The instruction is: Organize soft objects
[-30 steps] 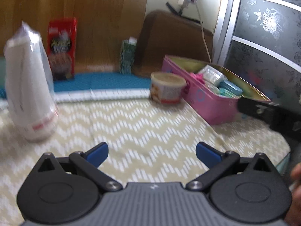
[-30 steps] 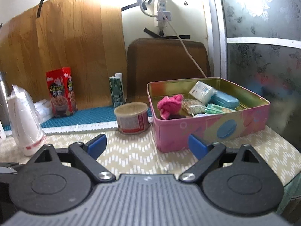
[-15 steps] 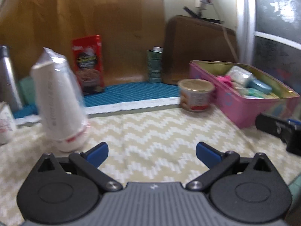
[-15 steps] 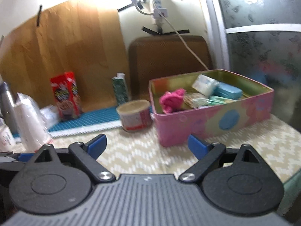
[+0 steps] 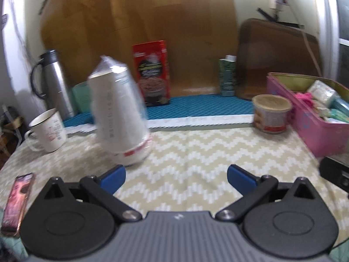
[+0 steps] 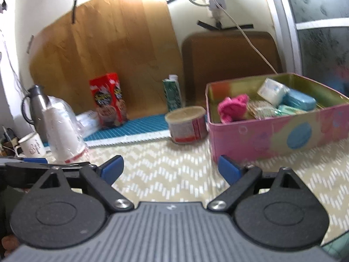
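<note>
Two handheld grippers hover low over a counter [image 5: 196, 152] draped in a beige-and-white zigzag woven cloth. The left gripper [image 5: 176, 178] has its blue-tipped black fingers spread wide with nothing between them; the right gripper [image 6: 170, 169] is likewise wide apart and empty-handed.

At the right edge of the counter stands a rectangular pink tin box [image 6: 283, 128], its metal interior a dull gold and its outer wall printed with a blue oval. Inside lie the soft objects: a bright pink knitted cloth [image 6: 232, 107] bunched at the near-left corner, a white plastic-wrapped tissue pack [image 6: 272, 91] leaning against the far side, a blue pouch [image 6: 302, 101] beside it, and crinkled pale-green packets [image 6: 288, 110] toward the front.

Just left of the tin sits a short cylindrical tub [image 6: 186, 125] with a tan lid and a red-and-white label. A stack of white paper cups [image 5: 118, 111] in a clear plastic sleeve stands ahead of the left gripper, blurred and tilted in that view. Beyond it are a white enamel mug [image 5: 47, 131], a steel vacuum flask [image 5: 55, 85] with a dark handle, a red cardboard box [image 5: 152, 72] and a small green carton [image 5: 226, 76], the last two on a ribbed blue mat [image 5: 196, 107] against a wood-grain panel. A phone [image 5: 16, 200] in a glossy pink case lies flat at the counter's left edge.
</note>
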A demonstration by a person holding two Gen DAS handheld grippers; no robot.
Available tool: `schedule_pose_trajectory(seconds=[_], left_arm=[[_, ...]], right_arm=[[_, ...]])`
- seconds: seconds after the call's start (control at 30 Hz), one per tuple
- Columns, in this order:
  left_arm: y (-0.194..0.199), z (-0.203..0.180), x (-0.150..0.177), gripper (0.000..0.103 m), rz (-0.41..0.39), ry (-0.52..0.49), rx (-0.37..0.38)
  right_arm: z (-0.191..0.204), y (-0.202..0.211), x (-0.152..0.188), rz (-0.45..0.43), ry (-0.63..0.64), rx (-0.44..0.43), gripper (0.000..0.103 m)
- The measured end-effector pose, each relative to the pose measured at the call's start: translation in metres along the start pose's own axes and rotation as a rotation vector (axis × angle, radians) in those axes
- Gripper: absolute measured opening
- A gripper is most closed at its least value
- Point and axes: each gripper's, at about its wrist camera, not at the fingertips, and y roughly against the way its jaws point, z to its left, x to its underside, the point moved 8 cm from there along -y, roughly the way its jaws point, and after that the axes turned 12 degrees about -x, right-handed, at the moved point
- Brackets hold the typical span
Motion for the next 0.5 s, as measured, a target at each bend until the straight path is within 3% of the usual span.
schedule_pose_trajectory(seconds=[0.2, 0.5], left_arm=[[-0.005, 0.003, 0.014, 0.103, 0.04, -0.021, -0.083], [0.021, -0.067, -0.004, 0.103, -0.017, -0.124, 0.041]], right_arm=[[-0.004, 0.004, 0.018, 0.012, -0.019, -0.042, 0.095], [-0.045, 0.028, 0.006, -0.066, -0.099, 0.044, 0.095]])
